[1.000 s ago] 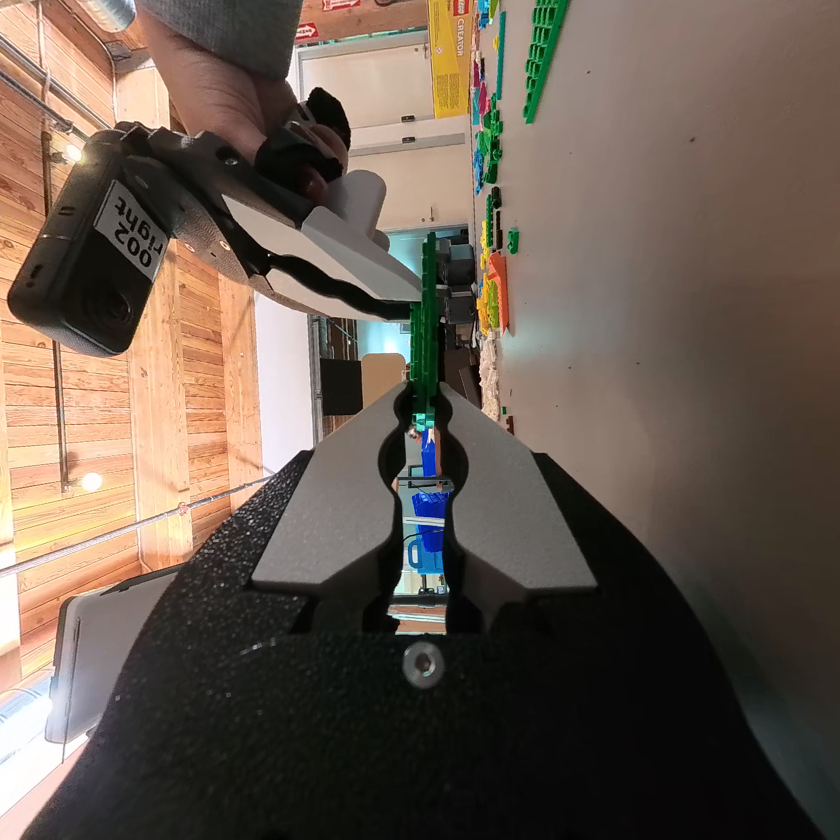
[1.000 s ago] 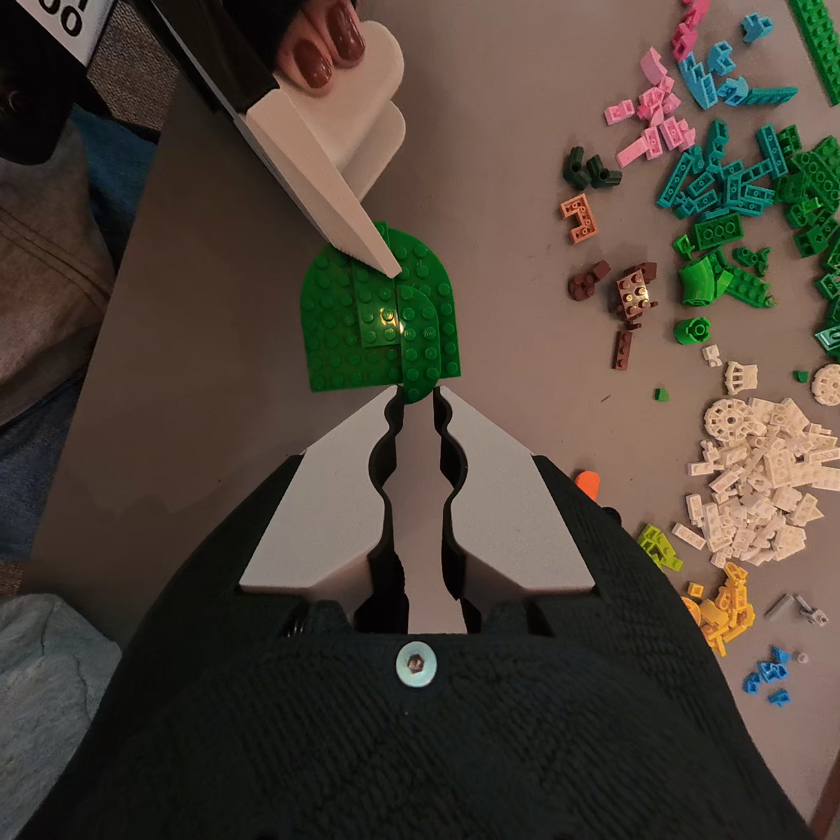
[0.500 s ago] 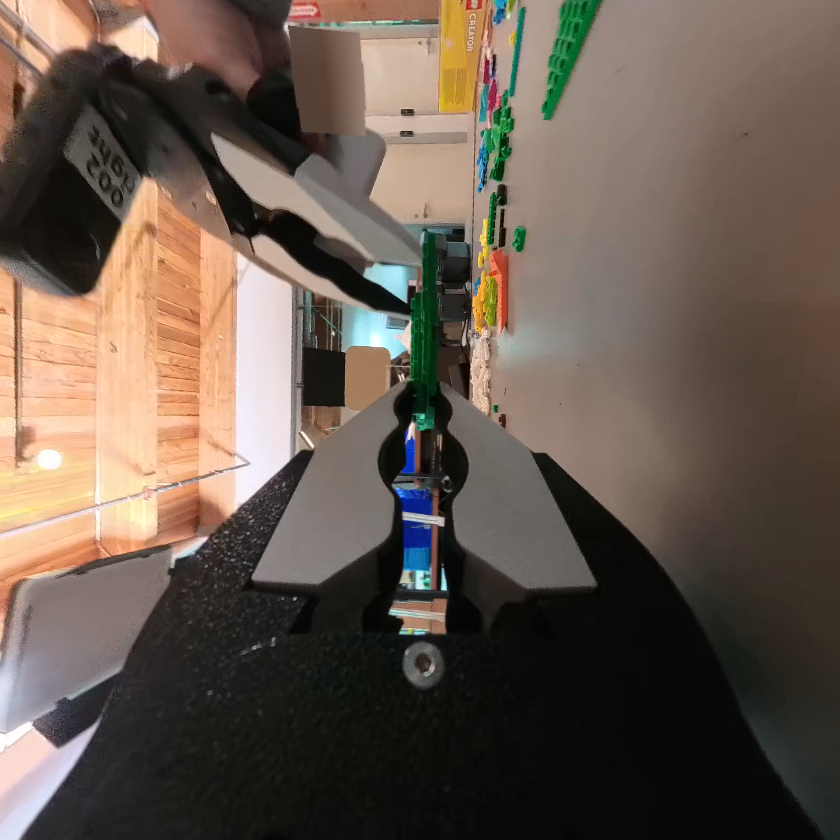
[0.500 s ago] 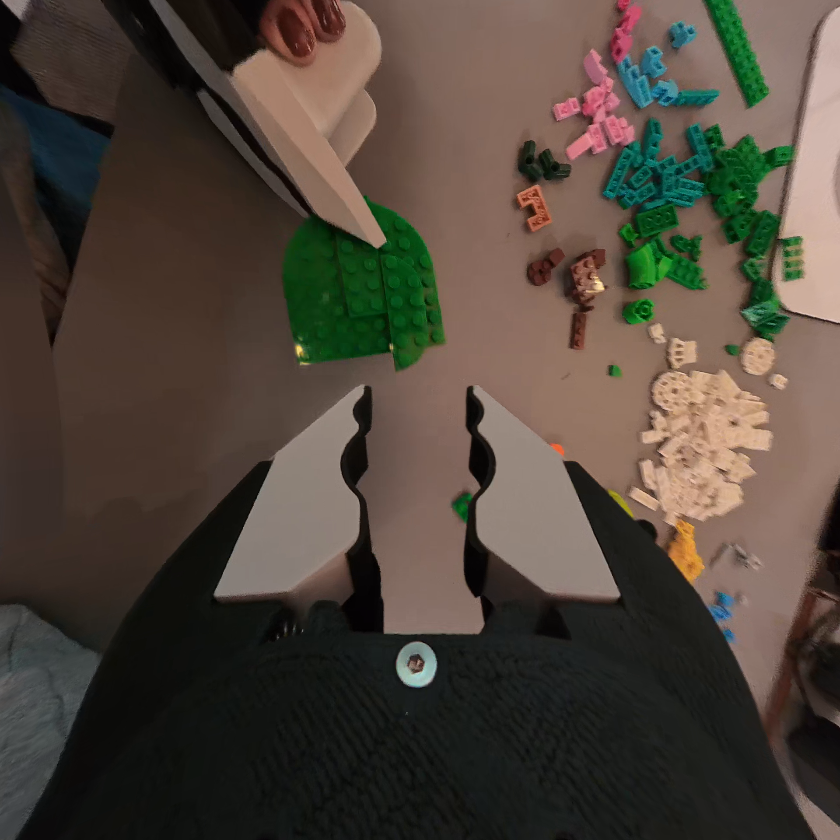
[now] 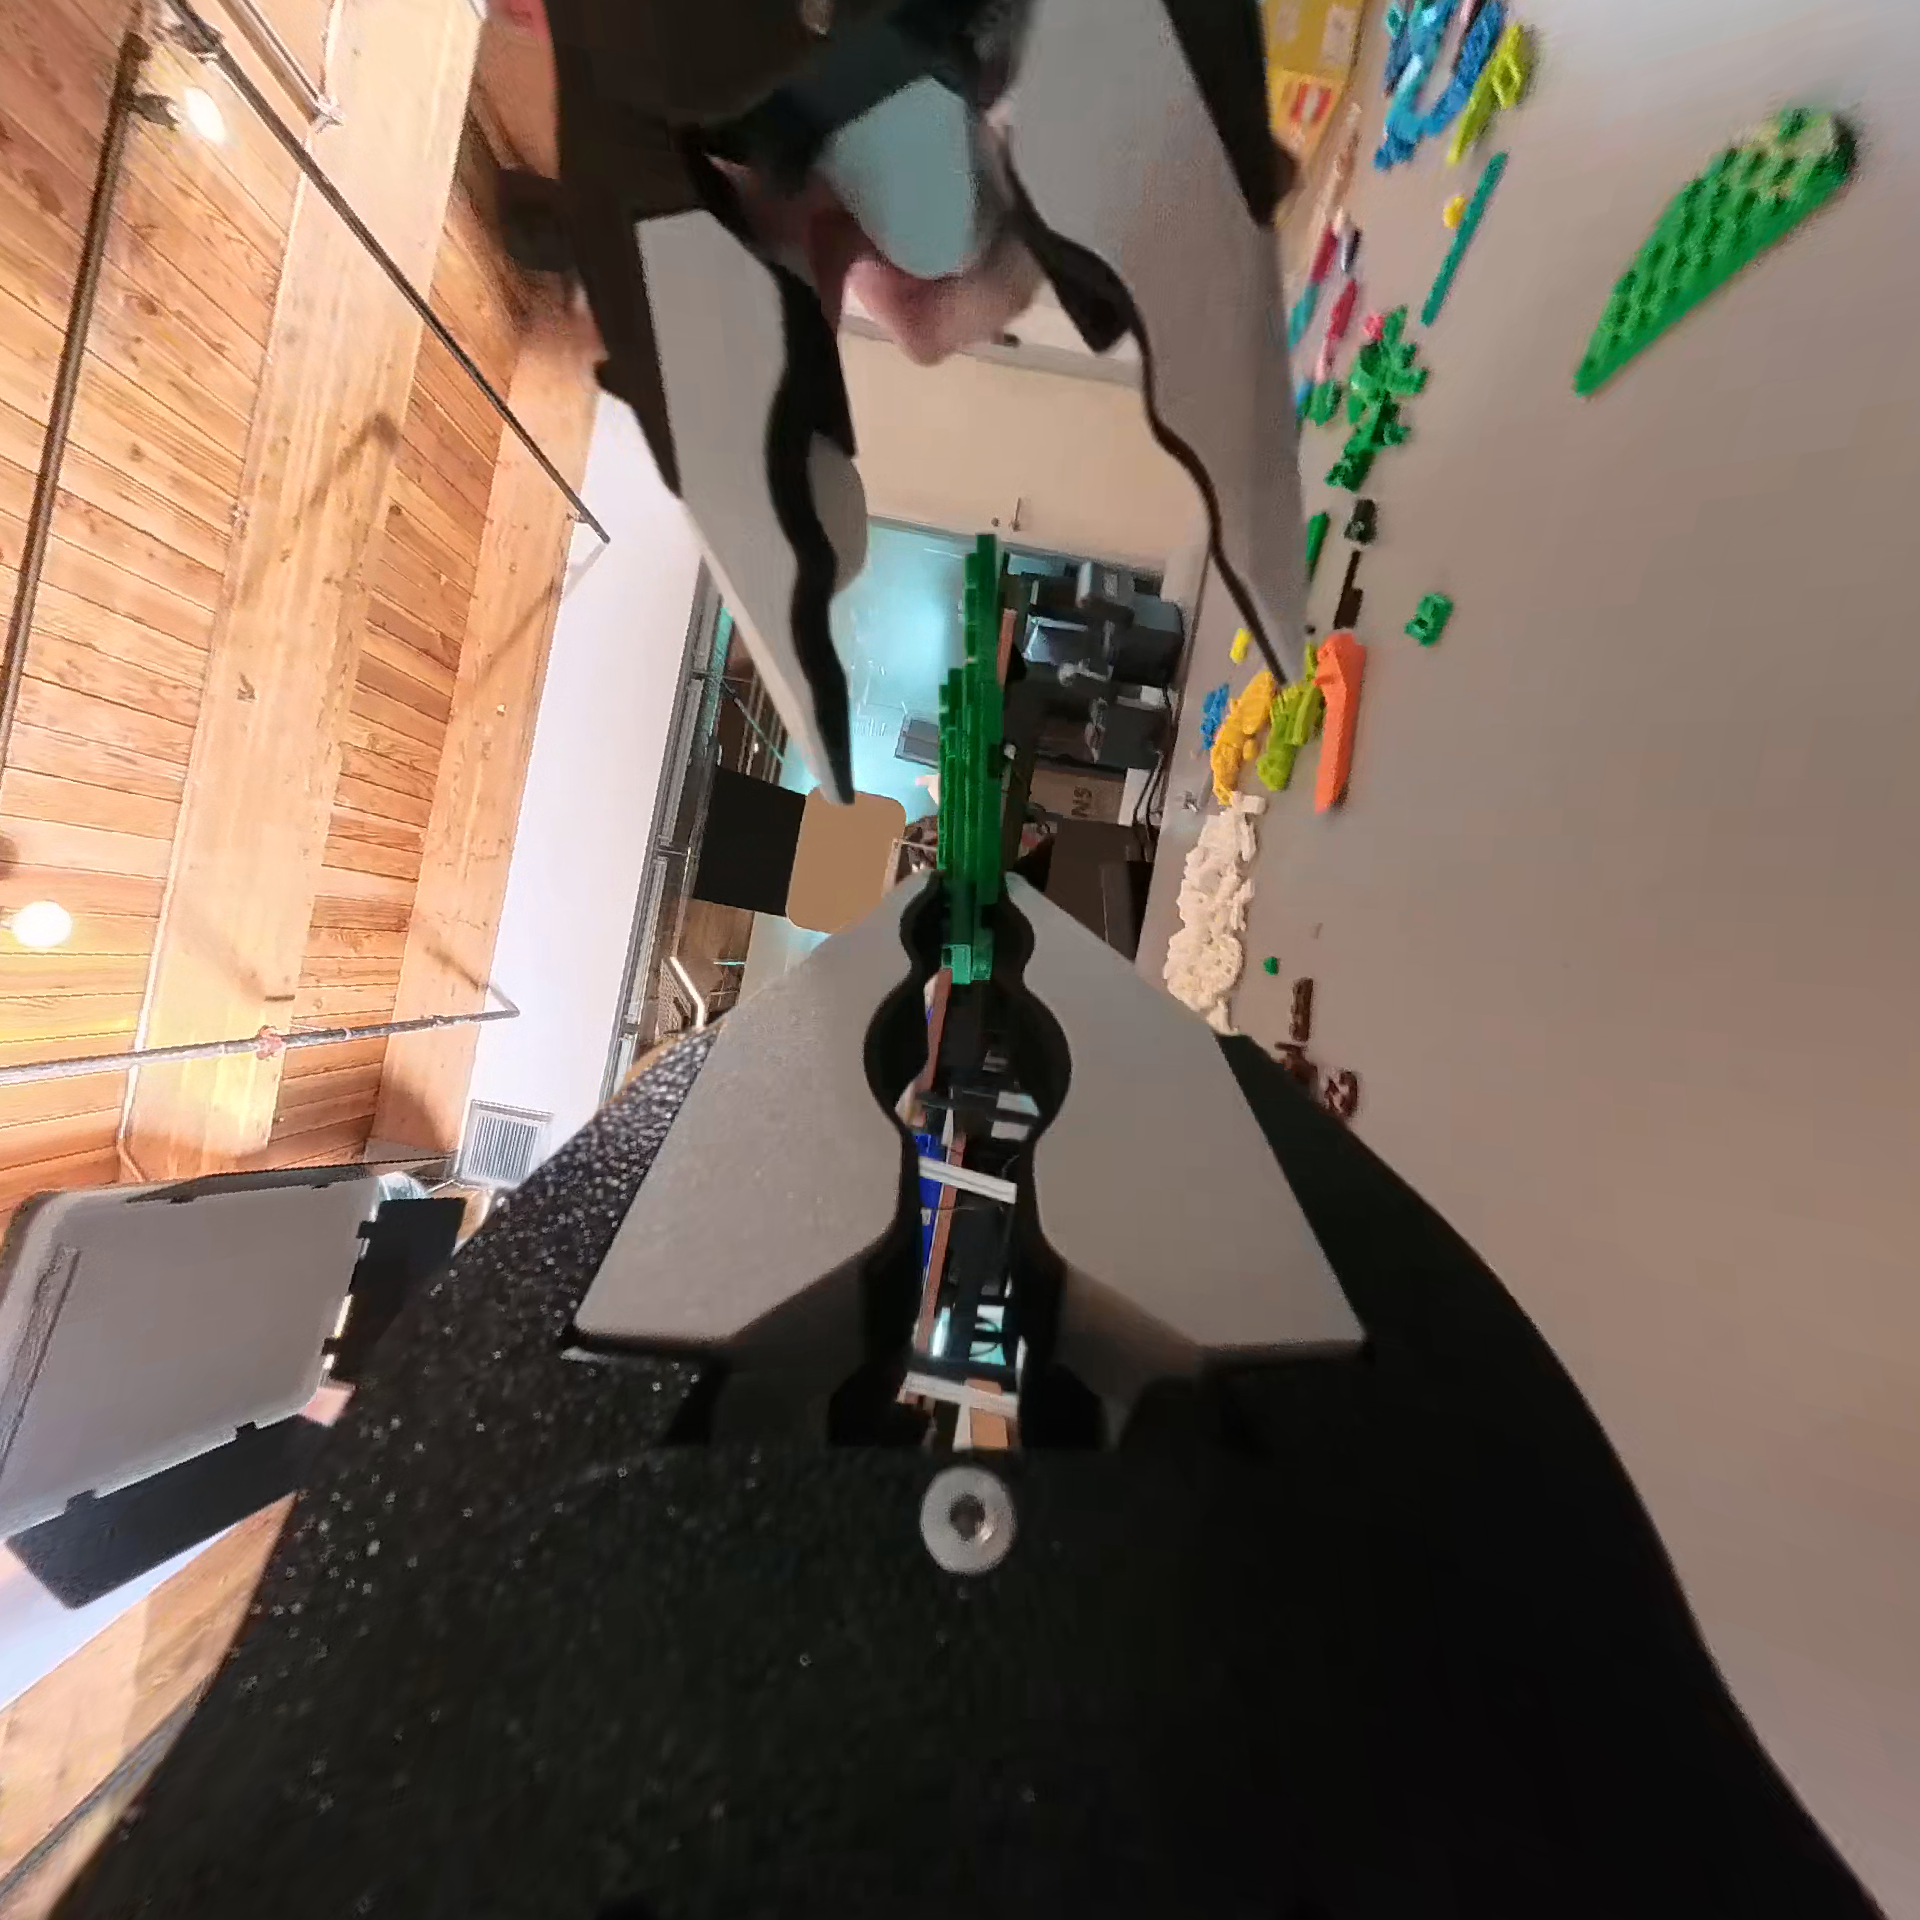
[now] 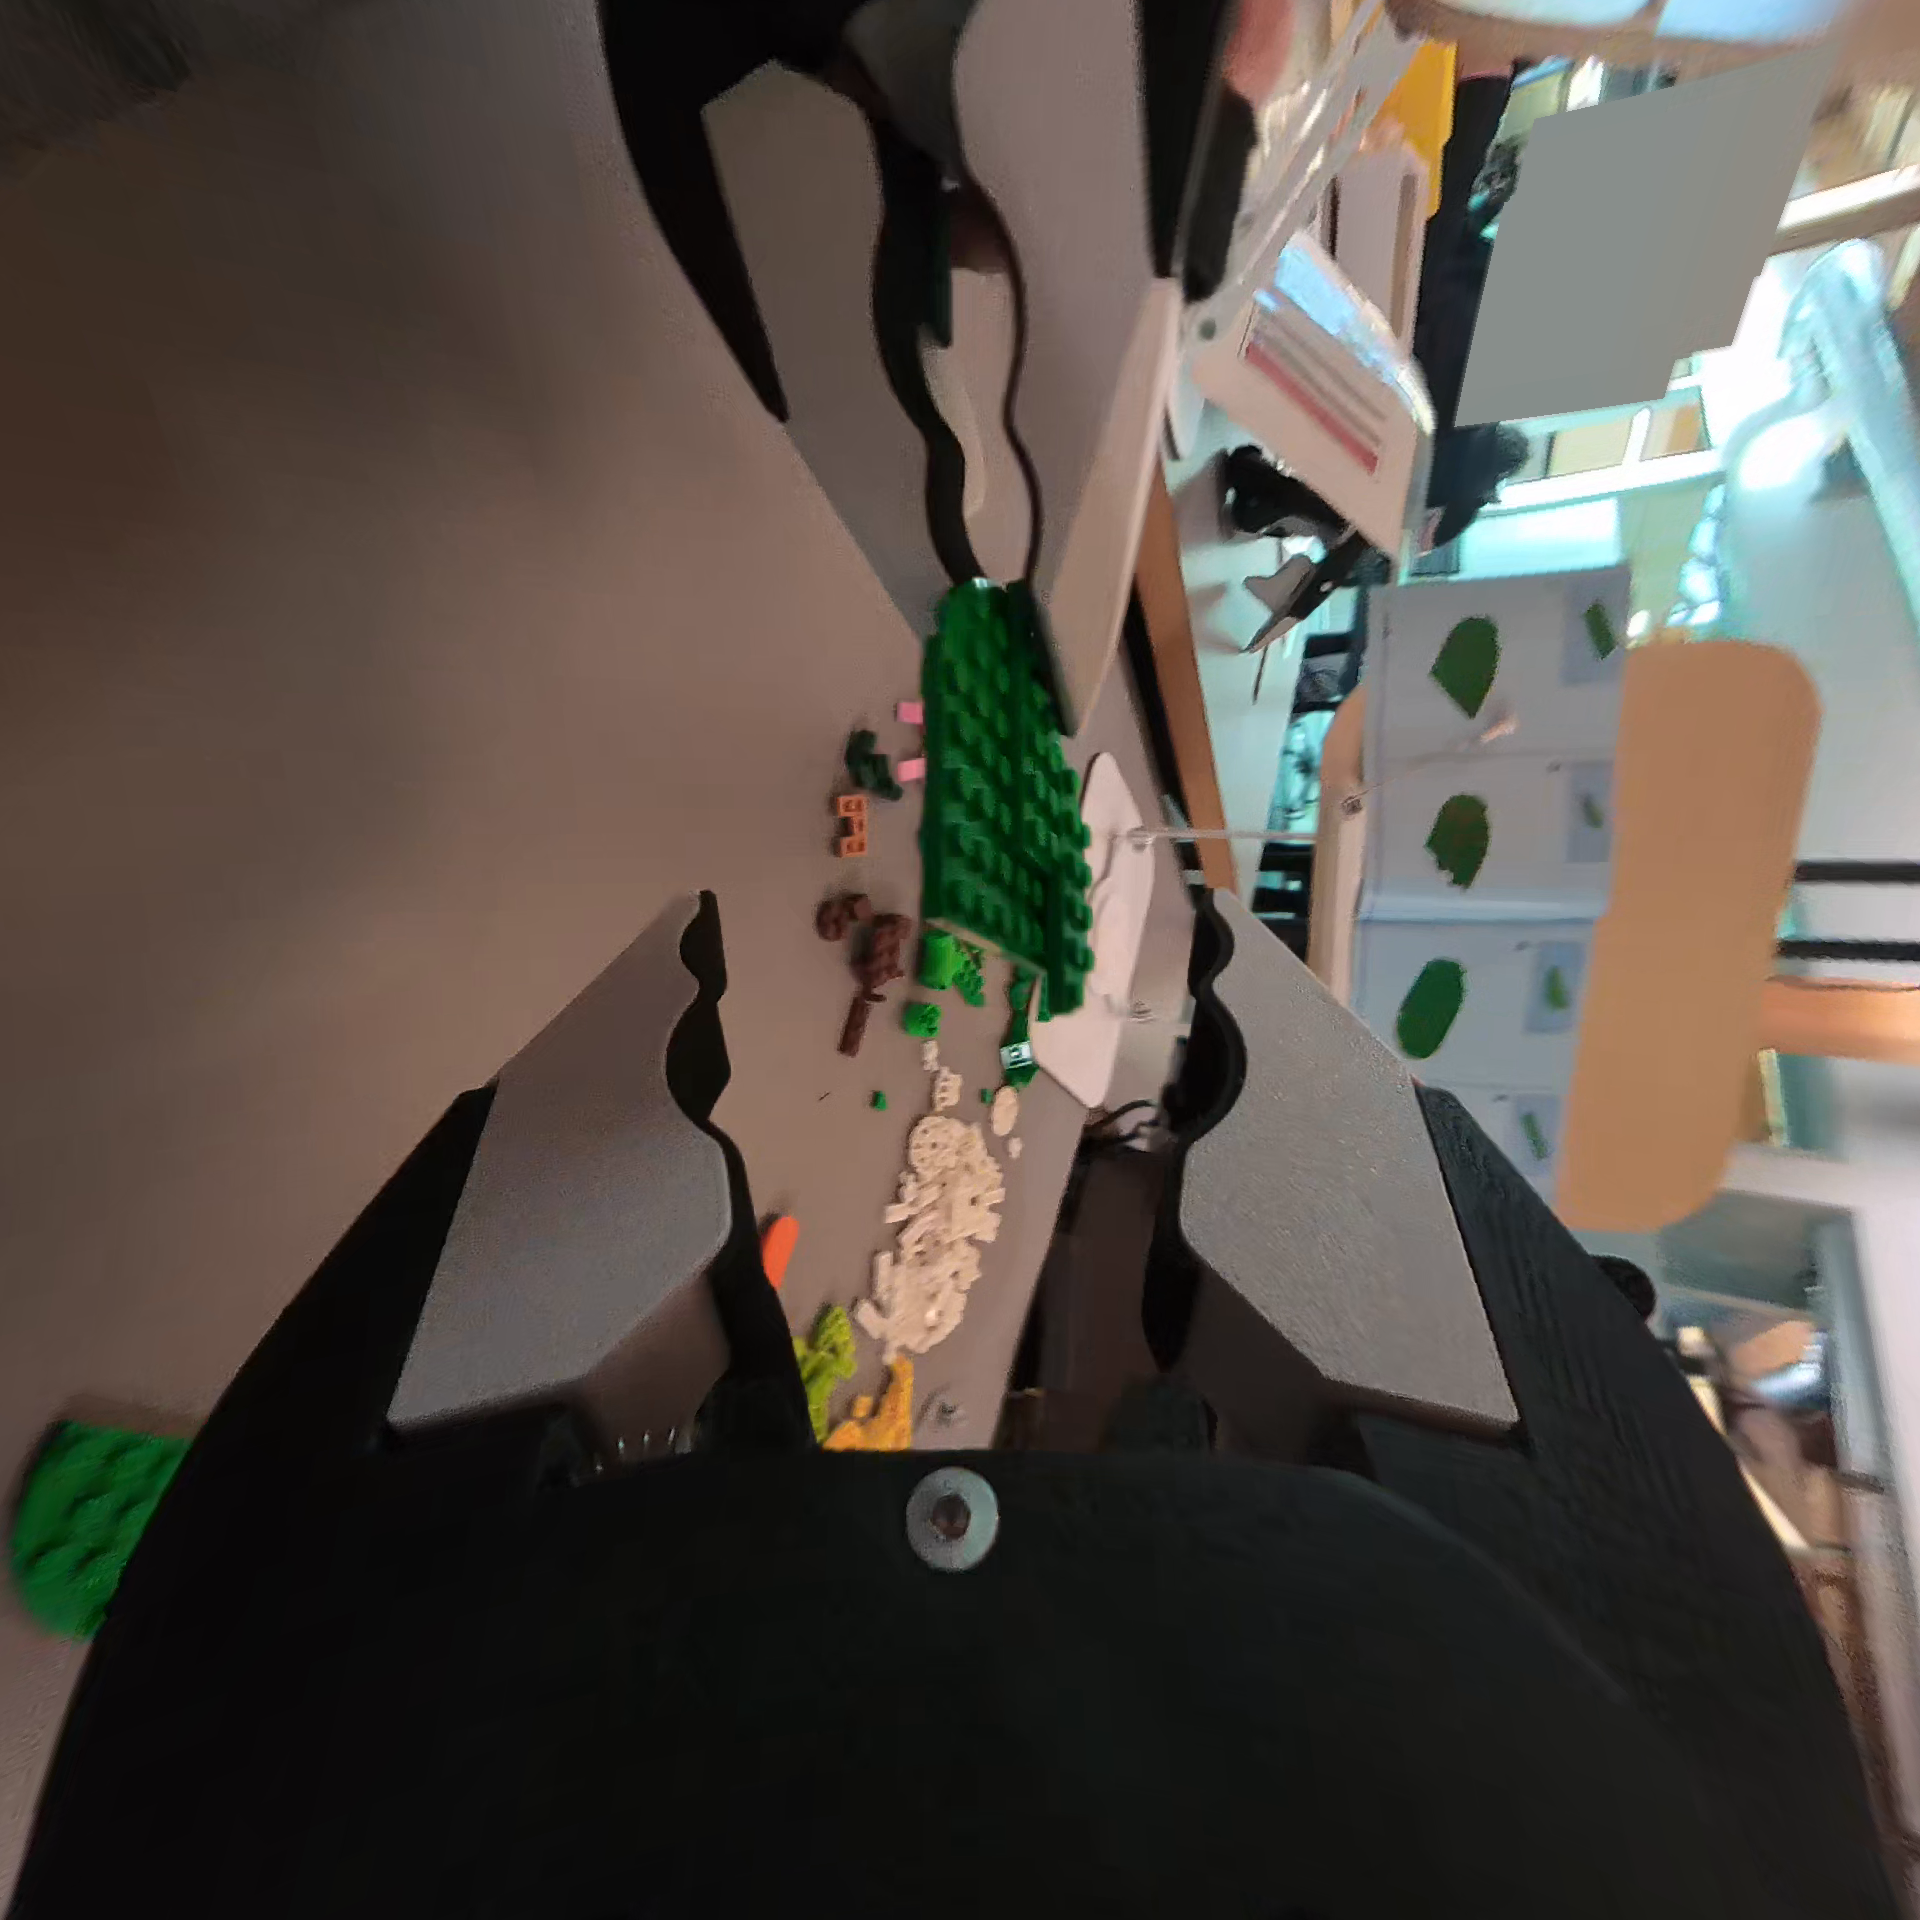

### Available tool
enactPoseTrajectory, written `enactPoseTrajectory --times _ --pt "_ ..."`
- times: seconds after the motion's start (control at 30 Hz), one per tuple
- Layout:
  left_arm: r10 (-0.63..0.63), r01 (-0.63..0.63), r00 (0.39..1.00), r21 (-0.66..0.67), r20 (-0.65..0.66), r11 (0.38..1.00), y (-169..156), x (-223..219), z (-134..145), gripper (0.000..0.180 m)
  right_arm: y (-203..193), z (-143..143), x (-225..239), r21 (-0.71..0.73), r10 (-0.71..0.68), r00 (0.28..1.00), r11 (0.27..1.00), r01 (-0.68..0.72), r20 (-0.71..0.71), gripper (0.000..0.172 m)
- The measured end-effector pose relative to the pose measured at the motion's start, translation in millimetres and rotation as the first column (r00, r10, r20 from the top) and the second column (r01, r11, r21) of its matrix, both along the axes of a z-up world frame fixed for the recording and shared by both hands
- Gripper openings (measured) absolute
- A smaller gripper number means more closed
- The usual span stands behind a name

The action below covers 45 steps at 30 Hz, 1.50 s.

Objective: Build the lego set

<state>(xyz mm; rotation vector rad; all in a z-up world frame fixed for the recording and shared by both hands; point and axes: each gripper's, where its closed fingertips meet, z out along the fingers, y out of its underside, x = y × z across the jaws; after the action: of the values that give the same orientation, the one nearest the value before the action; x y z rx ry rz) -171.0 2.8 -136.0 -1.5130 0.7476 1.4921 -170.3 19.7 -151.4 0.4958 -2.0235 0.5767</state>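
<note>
Right gripper [image 6: 956,935] jaws, nearly closed at the green plate assembly [image 6: 1003,800] a second ago, now spread wide and empty; left gripper [image 5: 971,914] remains clenched on the assembly's edge, holding it above the desk [image 5: 1621,935].

No writing can be made out clearly in either view. A yellow box [image 5: 1311,73] at the far end of the table [image 5: 1662,935] bears print too blurred to read, and a cardboard box [image 5: 1091,805] in the background carries a few dark letters. White sheets [image 6: 1475,831] with green shapes hang at the right of the right wrist view, their small marks illegible.
</note>
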Motion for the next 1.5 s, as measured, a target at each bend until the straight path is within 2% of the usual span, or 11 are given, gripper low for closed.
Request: enactPoseTrajectory --times 0.1,0.23,0.53,0.73,0.87,0.97,1.13,1.37,1.5 --pt "-0.031 0.031 1.000 0.021 0.002 0.999 -1 10 12 0.004 -10 5 3 0.018 0.040 0.996 0.999 -0.039 -0.083 0.078" --pt "-0.044 0.044 0.999 0.029 -0.003 0.999 -3 15 19 0.004 -16 10 5 0.009 0.057 0.991 0.998 -0.057 -0.122 0.066" --pt "-0.041 0.041 0.999 0.013 -0.006 0.999 -1 18 18 0.004 -19 8 5 0.022 0.056 0.989 0.998 -0.054 -0.134 0.055" --pt "-0.040 0.041 0.999 0.010 -0.007 0.999 1 19 17 0.005 -14 16 2 0.030 0.038 0.980 0.999 -0.033 -0.196 0.034" --pt "-0.035 0.035 0.999 0.010 -0.003 0.999 2 18 17 0.005 -14 19 0 0.028 0.022 0.974 0.999 -0.017 -0.224 0.028" --pt "-0.037 0.037 0.999 0.002 0.008 0.999 3 19 14 0.004 -14 25 -2 0.046 0.019 0.950 0.999 -0.005 -0.311 0.008" --pt "-0.033 0.033 0.999 -0.005 0.039 0.999 3 18 13 0.004 -13 23 -5 0.090 -0.003 0.942 0.995 0.035 -0.334 0.007" --pt "-0.041 0.045 0.996 -0.047 0.083 0.998 7 18 2 0.004 -9 11 -4 0.119 -0.027 0.973 0.991 0.055 -0.229 0.006" --pt "-0.049 0.053 0.992 -0.034 0.112 0.998 7 17 2 0.004 -9 12 -5 0.133 -0.032 0.965 0.989 0.068 -0.260 0.007"
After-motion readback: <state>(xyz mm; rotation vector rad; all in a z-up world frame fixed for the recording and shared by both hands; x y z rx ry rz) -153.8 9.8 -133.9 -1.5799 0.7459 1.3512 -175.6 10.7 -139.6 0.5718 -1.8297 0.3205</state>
